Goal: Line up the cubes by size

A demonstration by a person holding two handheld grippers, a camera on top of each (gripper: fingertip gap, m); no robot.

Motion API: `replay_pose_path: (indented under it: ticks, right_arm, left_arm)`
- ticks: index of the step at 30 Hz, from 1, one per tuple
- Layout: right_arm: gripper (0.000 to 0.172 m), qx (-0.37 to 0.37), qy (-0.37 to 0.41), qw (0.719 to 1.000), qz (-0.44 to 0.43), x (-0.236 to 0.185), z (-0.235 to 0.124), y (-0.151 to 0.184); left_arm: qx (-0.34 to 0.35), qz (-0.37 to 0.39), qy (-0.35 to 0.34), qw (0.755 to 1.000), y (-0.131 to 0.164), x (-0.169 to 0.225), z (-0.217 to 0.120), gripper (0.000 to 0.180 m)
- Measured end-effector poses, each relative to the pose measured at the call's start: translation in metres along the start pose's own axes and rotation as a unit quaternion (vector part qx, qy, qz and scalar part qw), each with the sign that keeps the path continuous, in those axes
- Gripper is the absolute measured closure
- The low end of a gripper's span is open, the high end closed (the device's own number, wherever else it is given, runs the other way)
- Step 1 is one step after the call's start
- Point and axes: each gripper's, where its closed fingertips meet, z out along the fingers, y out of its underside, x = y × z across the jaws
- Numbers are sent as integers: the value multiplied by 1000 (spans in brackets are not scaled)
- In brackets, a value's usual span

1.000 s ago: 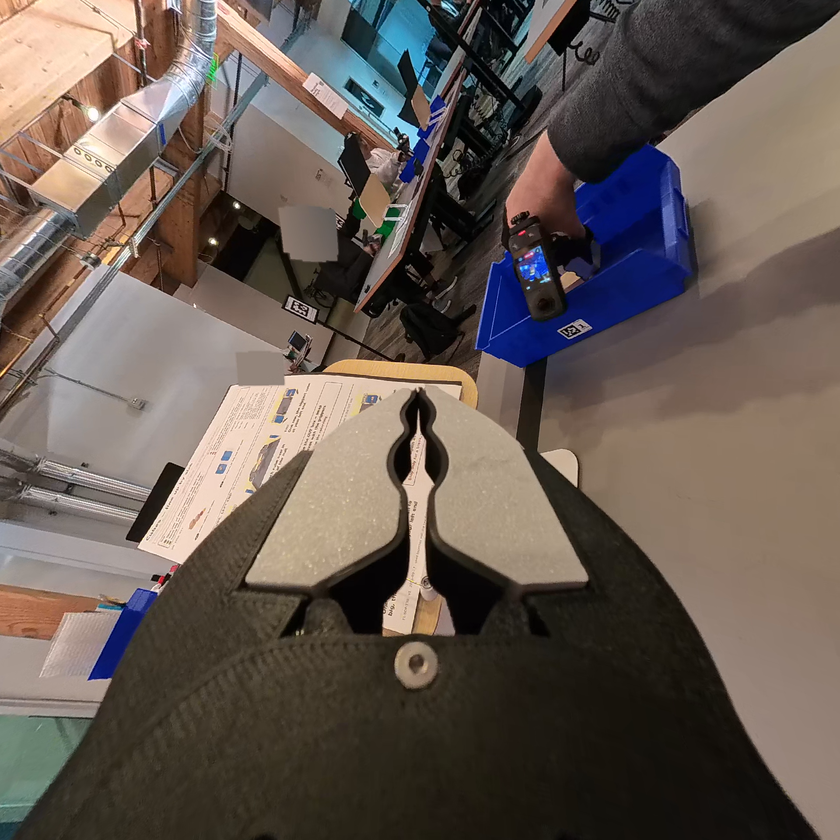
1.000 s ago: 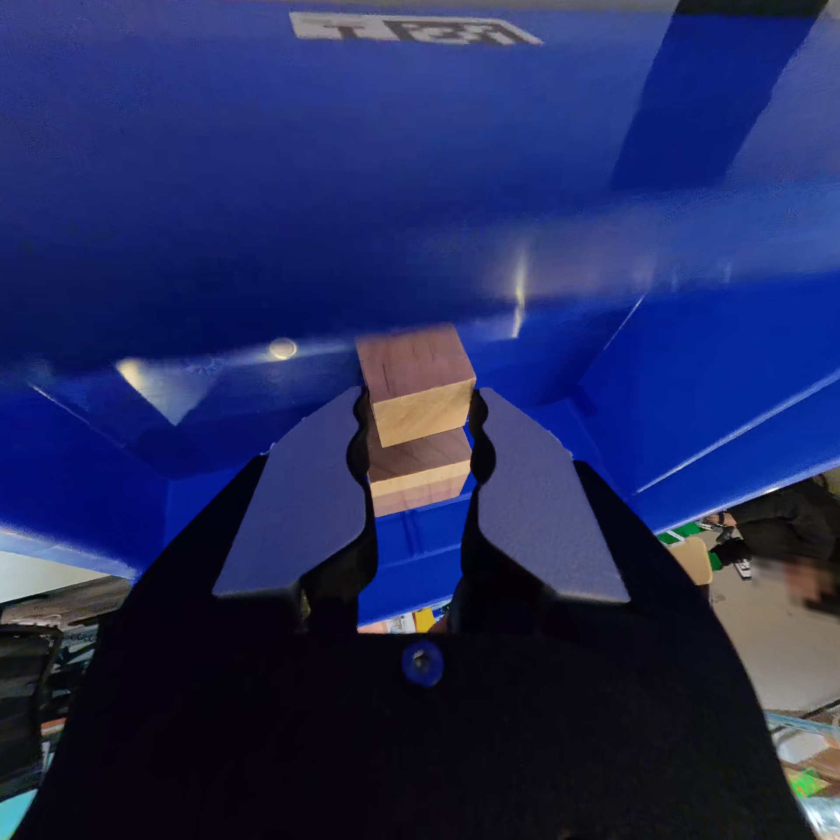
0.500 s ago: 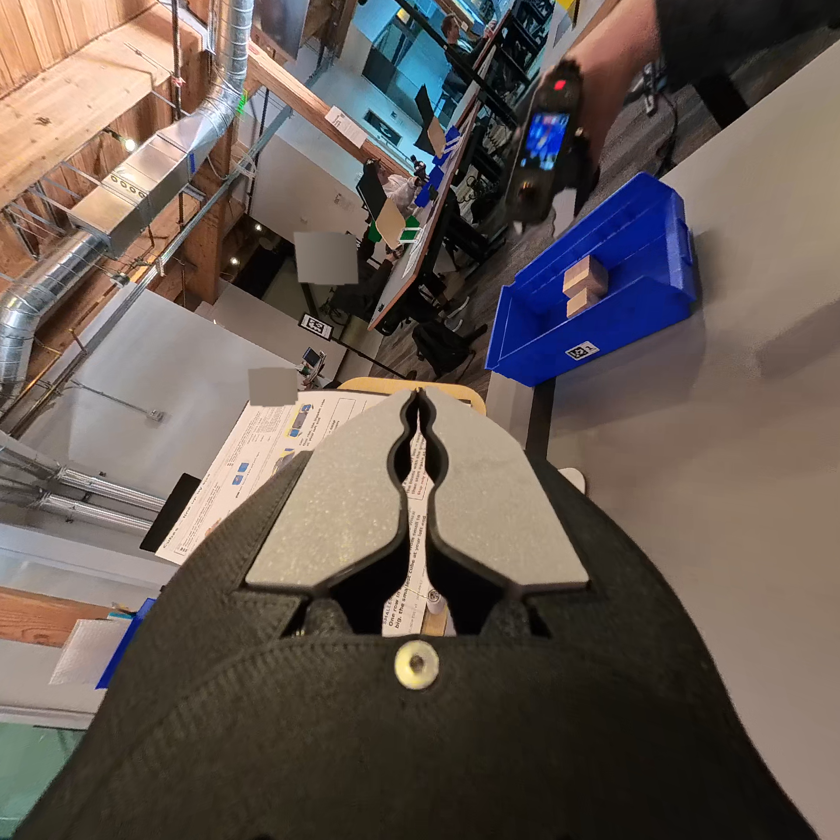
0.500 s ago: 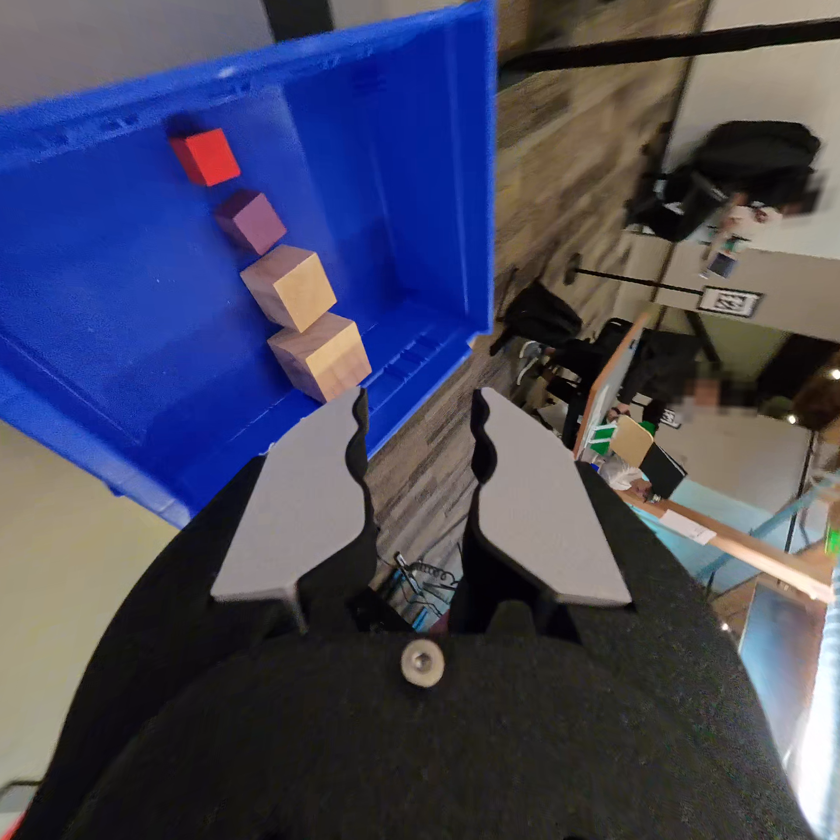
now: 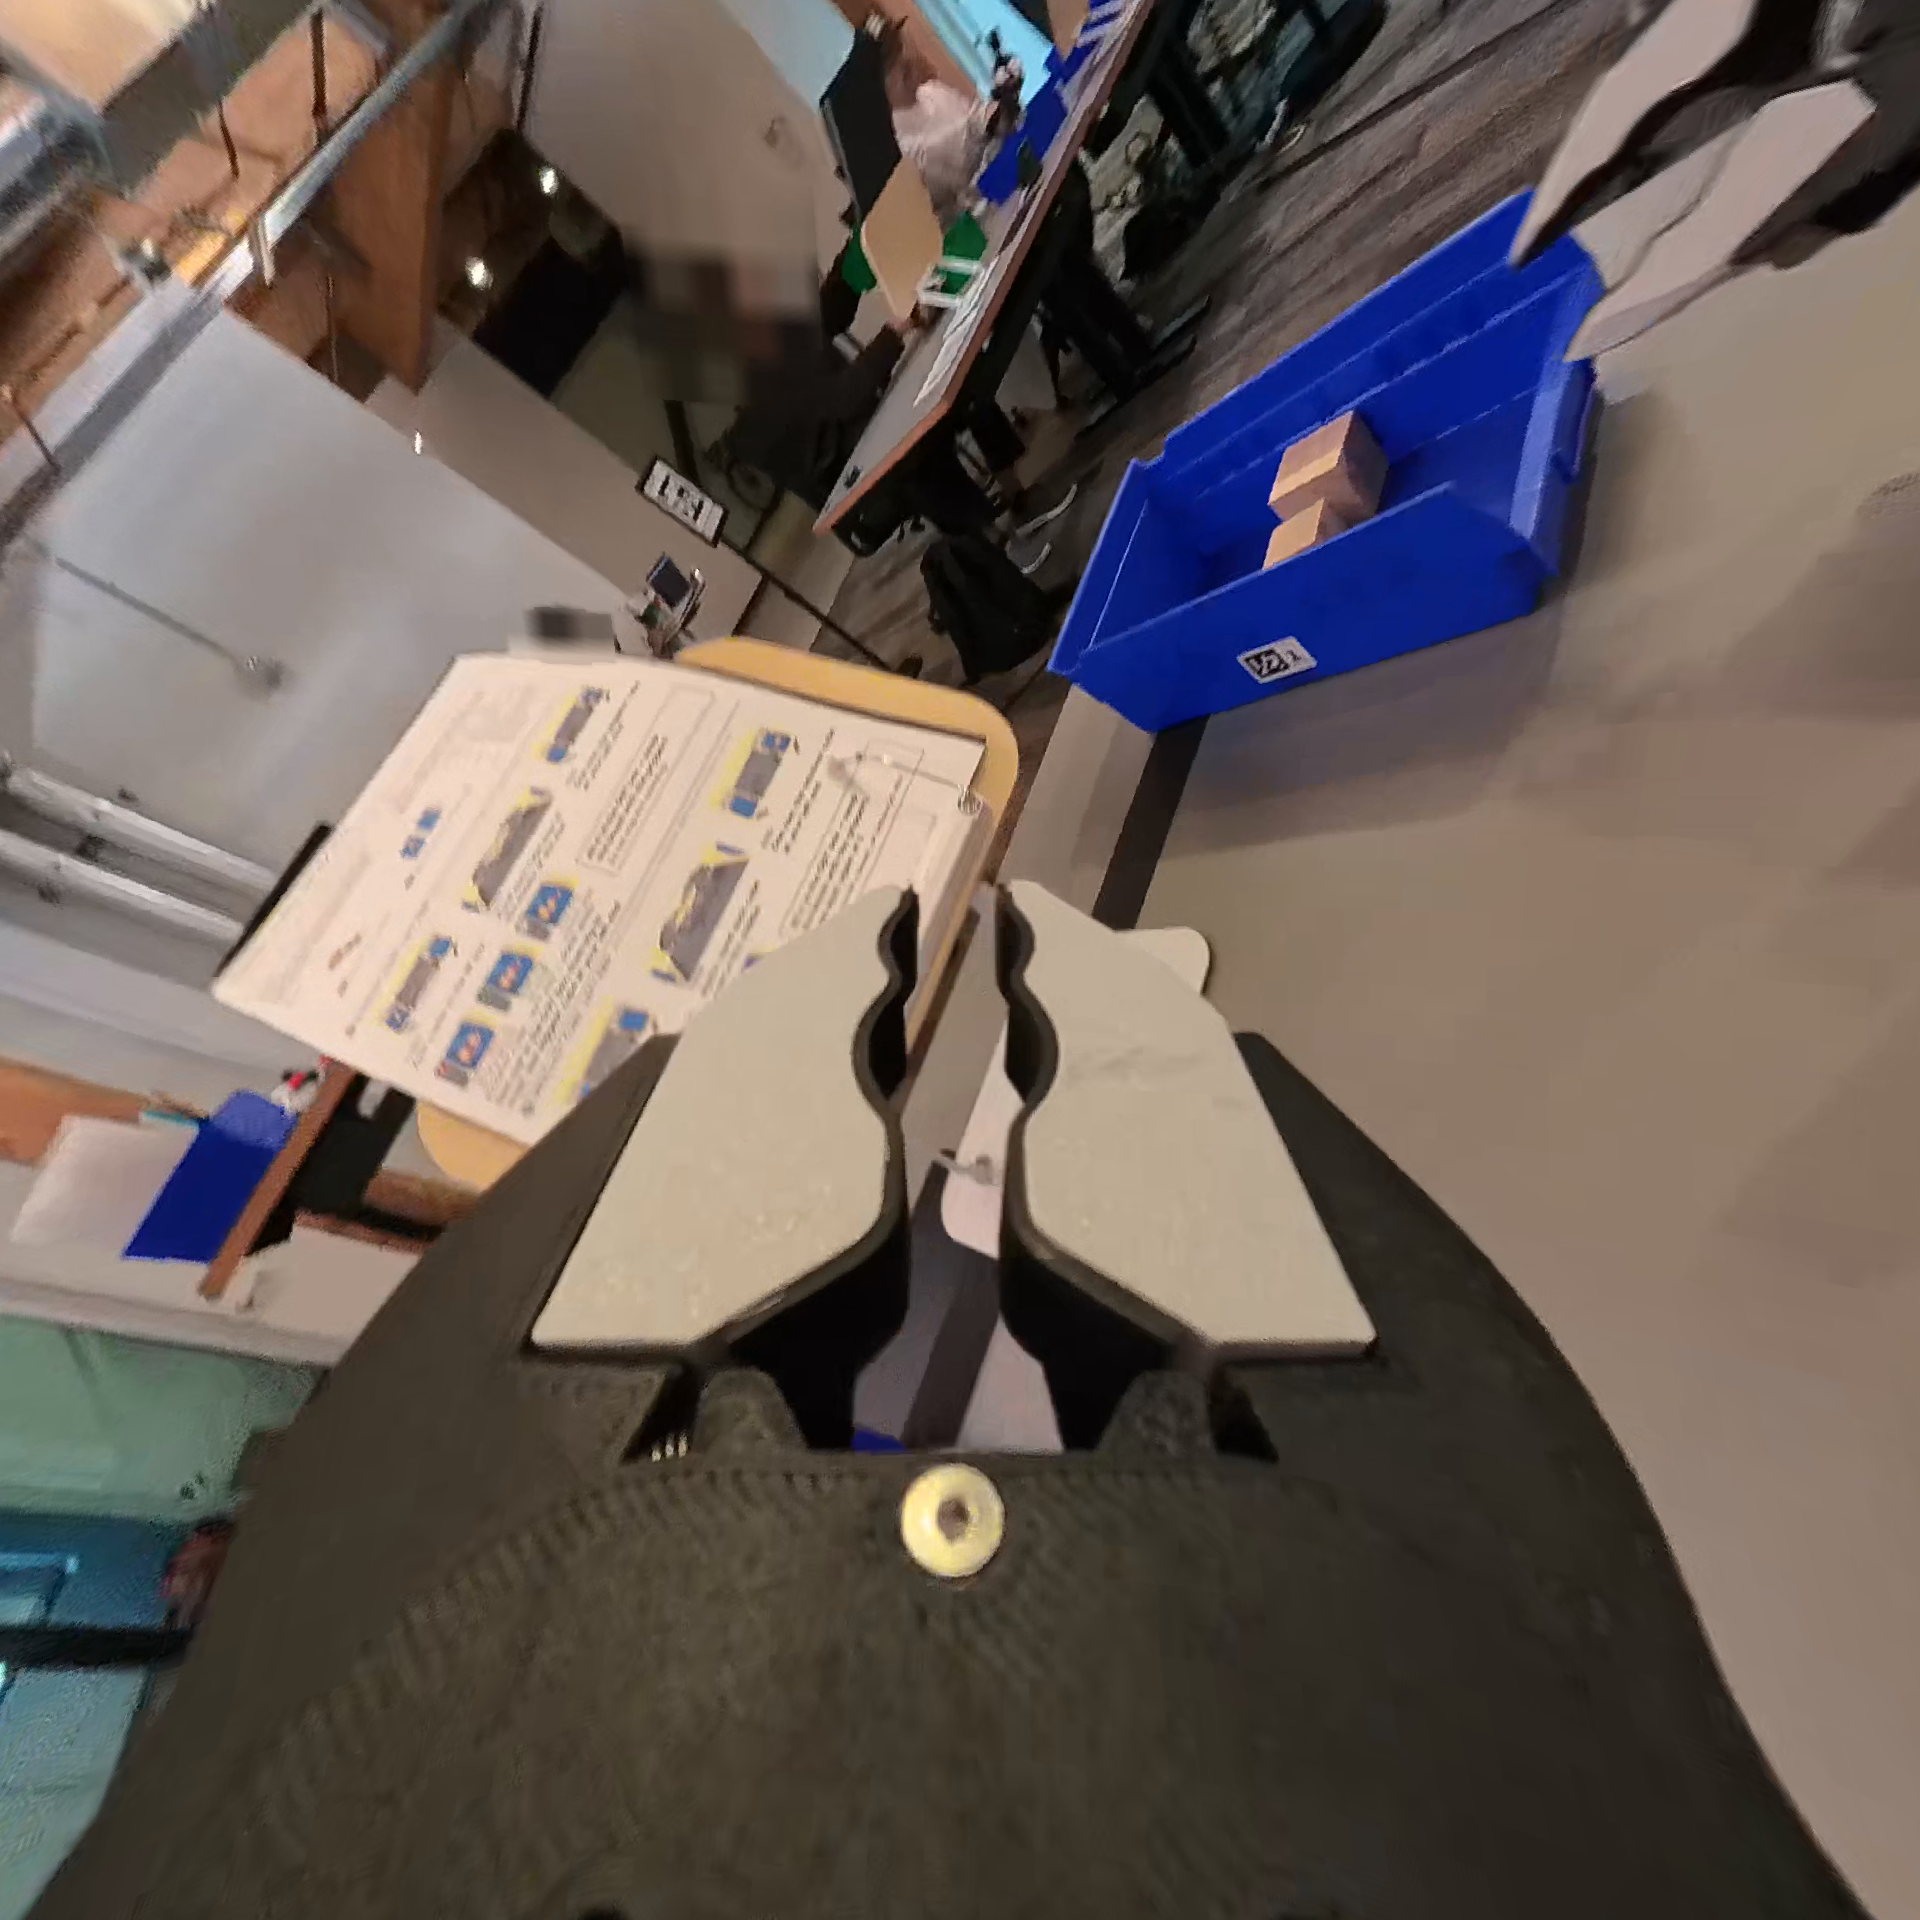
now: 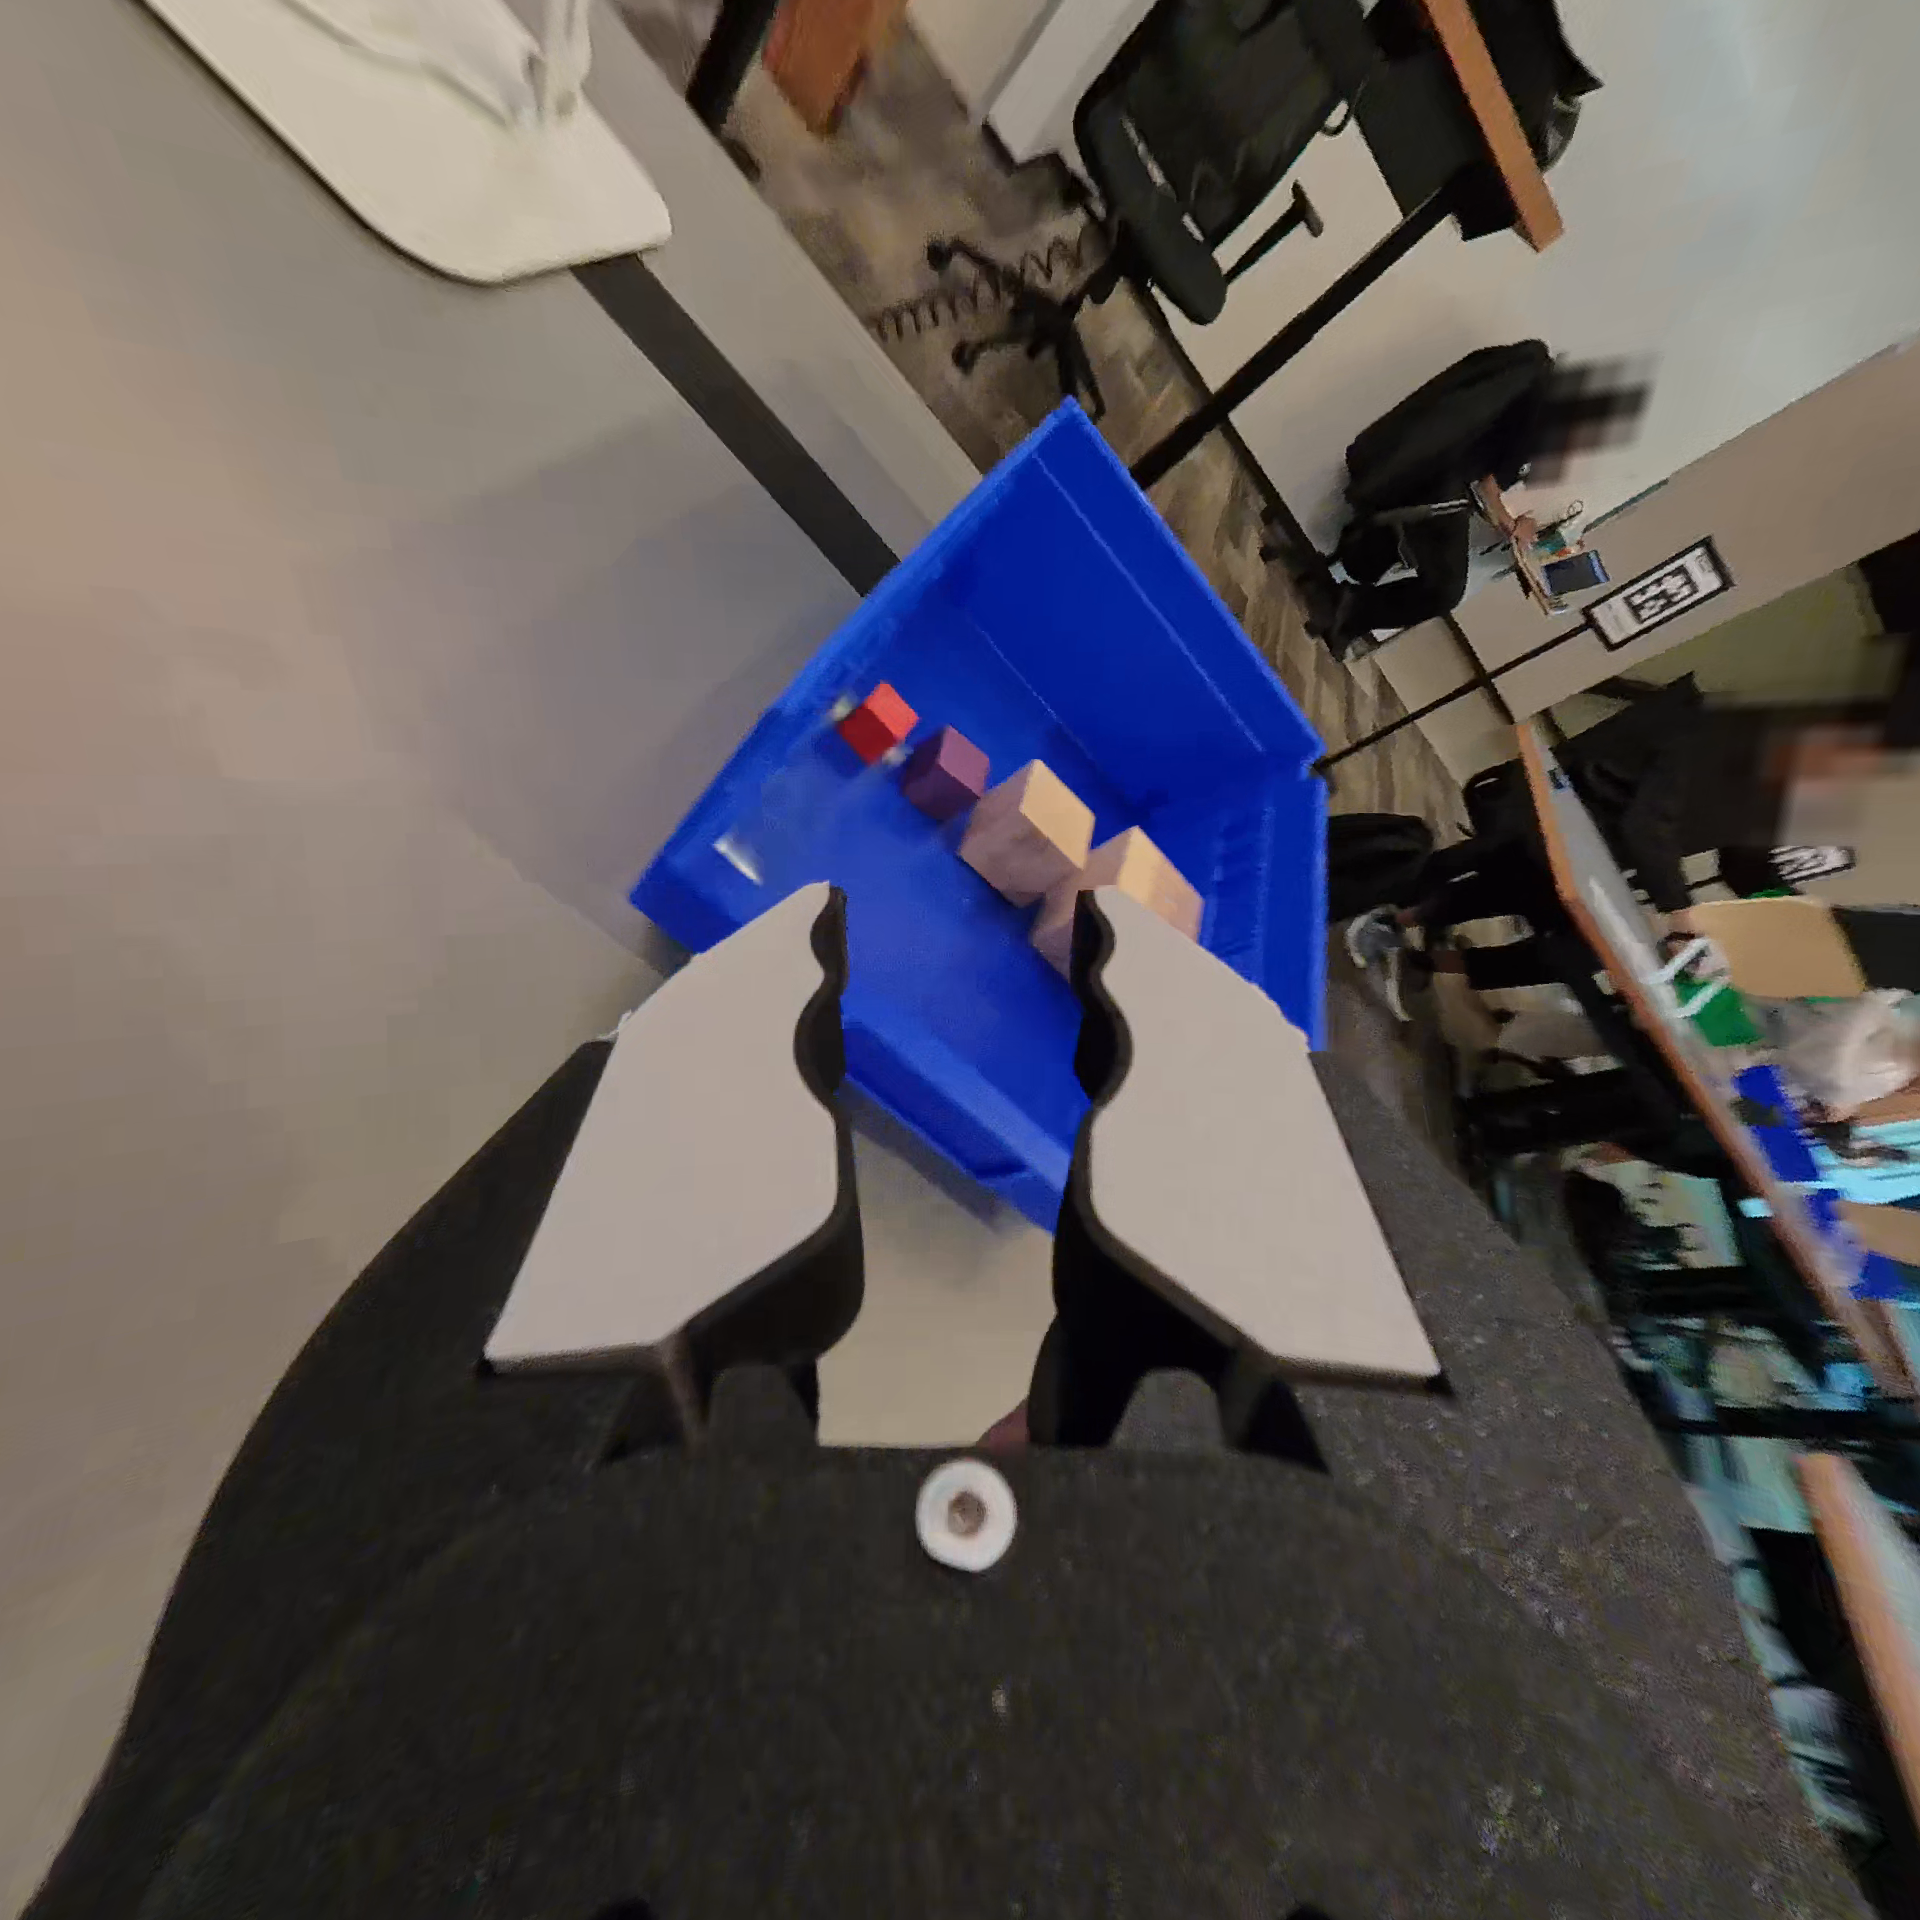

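A blue bin (image 6: 1174, 540) stands on the grey table and holds a row of cubes: a small red cube (image 6: 878, 720), a purple cube (image 6: 945, 774), a wooden cube (image 6: 1029, 842) and a larger wooden cube (image 6: 1143, 883). My right gripper (image 6: 956, 894) is open and empty, held above the bin's near side. It also shows in the left wrist view (image 5: 1553, 296), above the bin (image 5: 1299, 623), where two wooden cubes (image 5: 1330, 478) show. My left gripper (image 5: 954, 894) is slightly open and empty, well away from the bin near the table's edge.
A printed instruction sheet on a wooden clipboard (image 5: 582, 862) lies beyond the left gripper. A dark seam (image 5: 1148, 821) splits the tabletop. A white board (image 6: 436, 135) lies on the table's far part. Office chairs (image 6: 1174, 177) and desks stand past the edge.
The right gripper let go of the wooden cube in the bin, then rose and drew back out of it with its jaws open. The left gripper's jaws parted a little and it shifted.
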Motion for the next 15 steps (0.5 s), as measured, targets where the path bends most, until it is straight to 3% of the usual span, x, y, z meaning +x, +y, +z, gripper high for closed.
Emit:
replay_pose_path:
  ticks: [1,4,9,12,15]
  right_arm:
    - [131,6,2,1000,18,-6,0,5]
    - [131,5,30,999,30,-13,4,25]
    - [124,26,61,993,101,-8,7,52]
    - [93,17,81,979,184,6,12,83]
    - [85,18,104,959,262,29,11,104]
  left_arm:
    - [-14,-12,-8,1000,11,1,-2,166]
    - [-46,-54,-26,997,46,4,-10,154]
    - [-110,-136,-132,976,133,-8,-47,132]
    - [-121,-194,-240,944,181,-31,-93,122]
    - [-142,-241,-360,890,235,-54,-150,120]
